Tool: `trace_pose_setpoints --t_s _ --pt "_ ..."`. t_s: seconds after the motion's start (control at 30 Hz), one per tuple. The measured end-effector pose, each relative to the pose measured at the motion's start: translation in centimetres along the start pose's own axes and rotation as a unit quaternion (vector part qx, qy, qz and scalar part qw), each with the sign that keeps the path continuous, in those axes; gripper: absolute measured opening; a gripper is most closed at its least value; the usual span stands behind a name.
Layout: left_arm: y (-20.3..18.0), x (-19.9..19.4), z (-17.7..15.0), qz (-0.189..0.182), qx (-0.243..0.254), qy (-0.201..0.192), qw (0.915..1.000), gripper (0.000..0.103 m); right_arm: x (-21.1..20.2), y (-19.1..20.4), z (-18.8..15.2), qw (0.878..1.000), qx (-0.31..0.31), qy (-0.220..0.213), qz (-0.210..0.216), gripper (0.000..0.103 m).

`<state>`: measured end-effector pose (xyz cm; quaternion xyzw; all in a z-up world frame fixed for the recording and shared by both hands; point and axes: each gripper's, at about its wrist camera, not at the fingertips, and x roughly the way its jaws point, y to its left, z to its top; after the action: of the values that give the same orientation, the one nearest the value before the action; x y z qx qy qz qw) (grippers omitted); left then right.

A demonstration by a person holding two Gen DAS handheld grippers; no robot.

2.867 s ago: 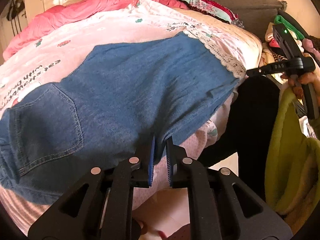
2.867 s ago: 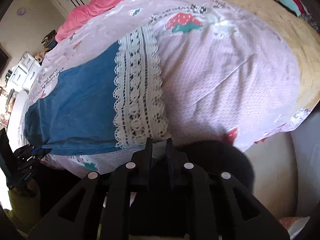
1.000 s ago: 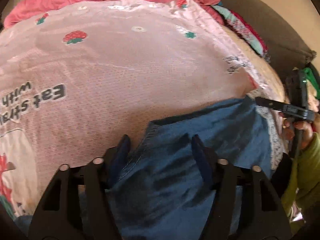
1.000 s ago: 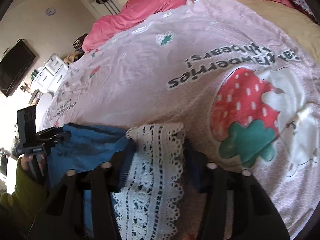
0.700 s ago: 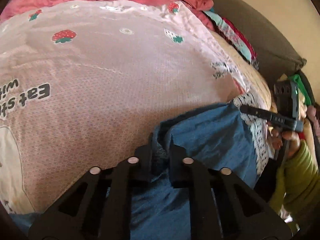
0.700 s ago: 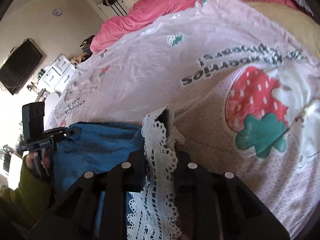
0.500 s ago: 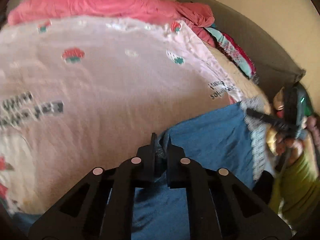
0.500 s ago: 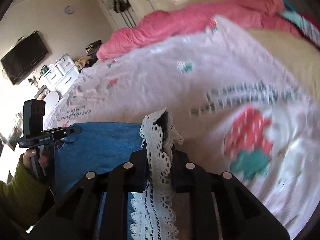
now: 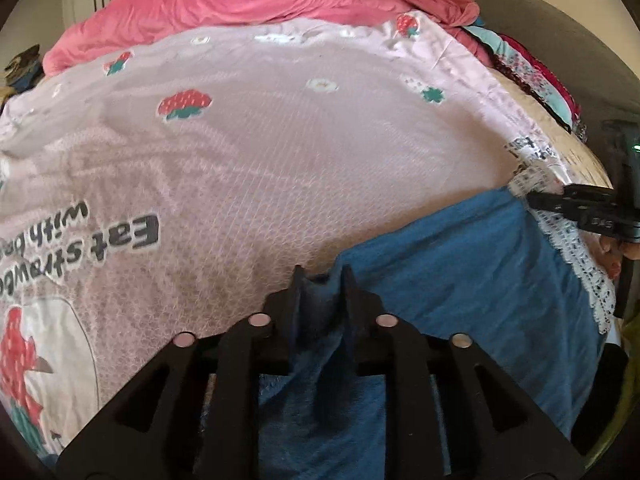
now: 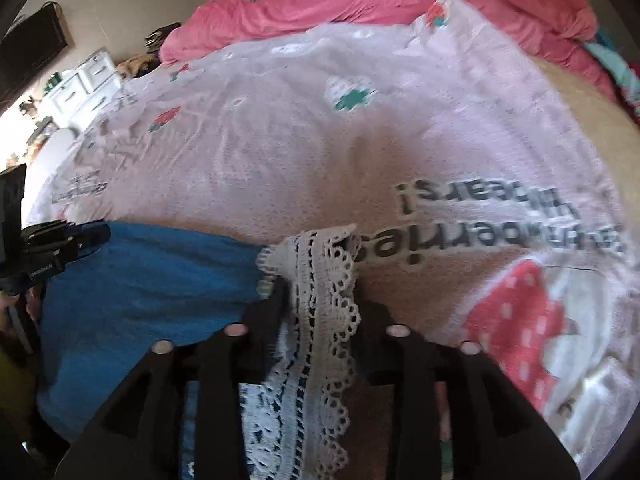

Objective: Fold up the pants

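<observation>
Blue denim pants with a white lace hem lie on a pink strawberry-print bedspread. My left gripper is shut on the pants' blue edge and holds it just above the bed. My right gripper is shut on the lace hem, which drapes down between its fingers. Each gripper shows in the other's view: the right one at the lace end, the left one at the blue corner. The blue cloth stretches between them.
A pink duvet is bunched along the far side of the bed. Folded colourful clothes lie at the right by a grey headboard. A white dresser and dark screen stand against the left wall.
Both grippers closed on the pants' edge, the left on denim and the right on lace, then lifted it and carried it forward over the bedspread.
</observation>
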<state>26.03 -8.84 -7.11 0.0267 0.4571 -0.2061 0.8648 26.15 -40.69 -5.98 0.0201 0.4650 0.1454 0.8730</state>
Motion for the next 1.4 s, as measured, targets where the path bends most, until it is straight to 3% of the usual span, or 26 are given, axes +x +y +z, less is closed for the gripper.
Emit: trace_pose_setpoints --t_s 0.03,0.1,0.23,0.47,0.67,0.8,0.87,0.9,0.97,1.07,1.27,1.4 --pt "0.3 -0.2 -0.1 -0.008 -0.004 -0.003 1.0000 0.015 -0.9 0.0 -0.3 1.000 0.004 -0.011 -0.015 0.046" --pt "0.8 -1.0 -0.3 -0.008 -0.013 -0.009 0.9998 0.020 -3.4 -0.6 -1.0 0.998 0.025 -0.042 -0.033 0.047" --pt "1.4 -3.8 -1.1 -0.001 -0.030 -0.024 0.9993 0.032 -9.6 -1.4 -4.7 0.992 0.075 -0.101 -0.011 0.055" --pt "-1.0 -9.4 -4.9 -0.016 -0.024 -0.049 0.9983 0.045 -13.4 -0.4 -12.1 0.984 0.149 -0.077 0.054 0.055" --pt "-3.3 -12.6 -9.9 -0.014 -0.005 -0.039 0.9991 0.048 -12.9 0.2 -12.4 0.986 0.145 -0.043 0.068 0.055" --pt "-2.9 -13.3 -12.1 0.035 0.004 -0.022 0.9992 0.052 -10.7 0.2 -11.4 0.989 0.126 -0.014 0.079 0.055" --pt "-2.1 -13.4 -13.1 0.077 0.007 -0.013 0.9969 0.054 -9.4 0.1 -11.1 0.991 0.122 0.011 0.055 0.055" --pt "-1.7 -13.3 -13.5 0.103 0.009 -0.006 0.9947 0.055 -8.7 0.2 -11.2 0.991 0.117 0.026 0.063 0.054" --pt "-0.5 -13.1 -14.3 0.139 -0.001 0.005 0.9902 0.059 -8.2 0.5 -11.3 0.991 0.111 0.033 0.073 0.046" --pt "1.5 -13.3 -15.0 0.116 -0.041 0.009 0.9924 0.059 -8.7 1.1 -11.5 0.990 0.102 0.031 0.092 0.044" --pt "1.1 -13.2 -14.9 0.122 -0.028 0.007 0.9920 0.063 -8.0 0.1 -11.8 0.984 0.121 0.044 0.123 0.044" --pt "1.0 -13.2 -14.9 0.121 -0.031 0.007 0.9922 0.063 -8.0 0.2 -11.6 0.986 0.110 0.044 0.116 0.032"
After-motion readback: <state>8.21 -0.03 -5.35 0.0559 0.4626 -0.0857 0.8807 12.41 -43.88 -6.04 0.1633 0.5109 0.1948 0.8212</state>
